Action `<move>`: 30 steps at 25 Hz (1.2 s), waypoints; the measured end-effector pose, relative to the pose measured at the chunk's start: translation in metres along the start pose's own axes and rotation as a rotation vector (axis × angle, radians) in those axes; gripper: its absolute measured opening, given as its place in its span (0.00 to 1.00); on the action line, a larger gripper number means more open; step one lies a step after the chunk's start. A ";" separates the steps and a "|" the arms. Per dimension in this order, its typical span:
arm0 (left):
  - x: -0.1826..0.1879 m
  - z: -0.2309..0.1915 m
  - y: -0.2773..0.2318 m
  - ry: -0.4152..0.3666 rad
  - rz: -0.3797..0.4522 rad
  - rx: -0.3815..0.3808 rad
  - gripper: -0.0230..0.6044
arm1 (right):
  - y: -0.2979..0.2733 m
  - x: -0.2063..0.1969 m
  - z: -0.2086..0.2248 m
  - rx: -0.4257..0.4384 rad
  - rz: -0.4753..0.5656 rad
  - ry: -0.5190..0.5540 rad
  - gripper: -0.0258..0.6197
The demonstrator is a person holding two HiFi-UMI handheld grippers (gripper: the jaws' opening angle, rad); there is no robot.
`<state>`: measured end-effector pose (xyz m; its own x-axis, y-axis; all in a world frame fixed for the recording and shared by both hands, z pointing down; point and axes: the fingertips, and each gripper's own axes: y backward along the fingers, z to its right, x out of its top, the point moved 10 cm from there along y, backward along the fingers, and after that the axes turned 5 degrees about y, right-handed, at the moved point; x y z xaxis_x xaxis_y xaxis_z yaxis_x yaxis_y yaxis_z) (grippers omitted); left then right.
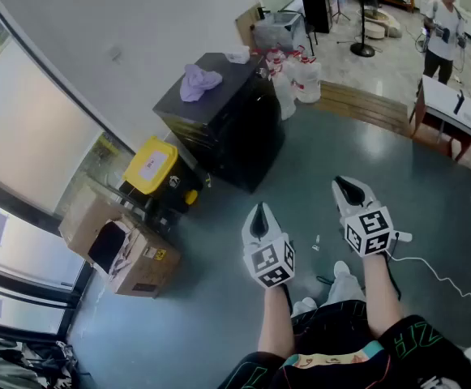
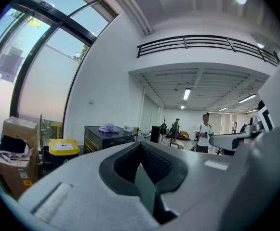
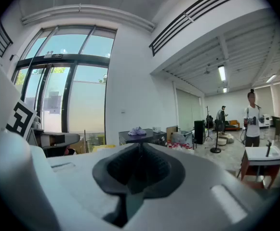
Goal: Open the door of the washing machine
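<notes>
The washing machine [image 1: 223, 124] is a black box standing against the white wall, with a purple cloth [image 1: 199, 79] on its top. Its glossy front faces me, and I cannot make out a door handle. My left gripper [image 1: 259, 211] and right gripper [image 1: 346, 186] are held side by side over the grey floor, well short of the machine. Both are shut with nothing between the jaws. The machine [image 2: 106, 137] shows small and far beyond the shut left gripper [image 2: 140, 147]. In the right gripper view the machine [image 3: 142, 137] sits just above the shut right gripper [image 3: 140, 146].
A yellow-lidded bin [image 1: 150, 166] and a cardboard box [image 1: 130, 258] stand left of the machine by the window. White bags [image 1: 296, 75] lie behind it. A person [image 1: 443, 31] stands far back right near a small desk [image 1: 446, 108]. A white cable [image 1: 442, 278] lies on the floor.
</notes>
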<state>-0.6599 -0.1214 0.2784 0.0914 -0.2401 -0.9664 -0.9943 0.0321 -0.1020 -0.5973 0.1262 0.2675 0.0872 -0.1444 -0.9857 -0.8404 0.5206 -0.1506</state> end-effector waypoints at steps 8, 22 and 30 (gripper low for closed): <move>0.011 -0.021 0.003 -0.014 0.018 0.026 0.05 | -0.013 0.010 -0.012 -0.026 0.014 0.007 0.07; 0.007 -0.043 -0.030 -0.002 0.016 0.078 0.05 | -0.052 0.013 -0.009 -0.055 0.007 0.067 0.07; -0.005 -0.049 -0.084 -0.037 -0.048 0.103 0.05 | -0.106 -0.001 0.017 -0.110 -0.019 -0.006 0.07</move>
<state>-0.5800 -0.1701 0.3036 0.1429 -0.2074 -0.9678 -0.9779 0.1210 -0.1703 -0.4992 0.0855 0.2830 0.1067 -0.1478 -0.9832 -0.8923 0.4221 -0.1603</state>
